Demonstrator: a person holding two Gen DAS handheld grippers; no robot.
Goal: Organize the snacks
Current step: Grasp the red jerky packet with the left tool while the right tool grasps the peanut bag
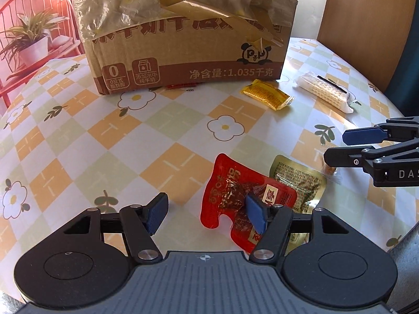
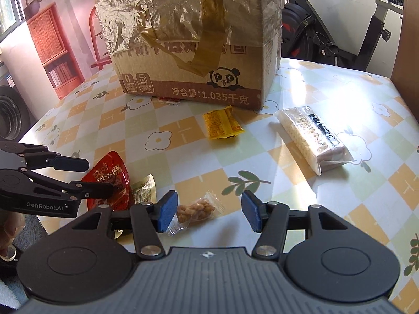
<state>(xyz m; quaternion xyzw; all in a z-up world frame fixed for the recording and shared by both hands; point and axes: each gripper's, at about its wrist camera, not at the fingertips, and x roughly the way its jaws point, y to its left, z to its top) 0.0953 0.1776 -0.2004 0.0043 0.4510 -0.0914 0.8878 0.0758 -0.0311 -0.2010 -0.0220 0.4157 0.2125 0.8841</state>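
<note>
My left gripper (image 1: 207,213) is open over the table; its right pad (image 1: 255,214) covers part of a red snack packet (image 1: 230,191), and I cannot tell if they touch. A gold packet (image 1: 298,180) lies half under the red one. My right gripper (image 2: 209,213) is open around a small clear packet of nuts (image 2: 195,210), which lies close to the left pad (image 2: 167,213). In the right wrist view the left gripper (image 2: 86,176) hangs over the red packet (image 2: 110,180), beside the gold packet (image 2: 144,191). The right gripper (image 1: 336,145) enters the left wrist view from the right.
A taped cardboard box (image 1: 183,39) stands at the back of the flowered tablecloth (image 1: 131,144). In front of it lie a yellow packet (image 1: 267,94) and a long white cracker pack (image 1: 324,94). A small red item (image 1: 180,87) peeks from under the box. An exercise bike (image 2: 366,39) stands behind.
</note>
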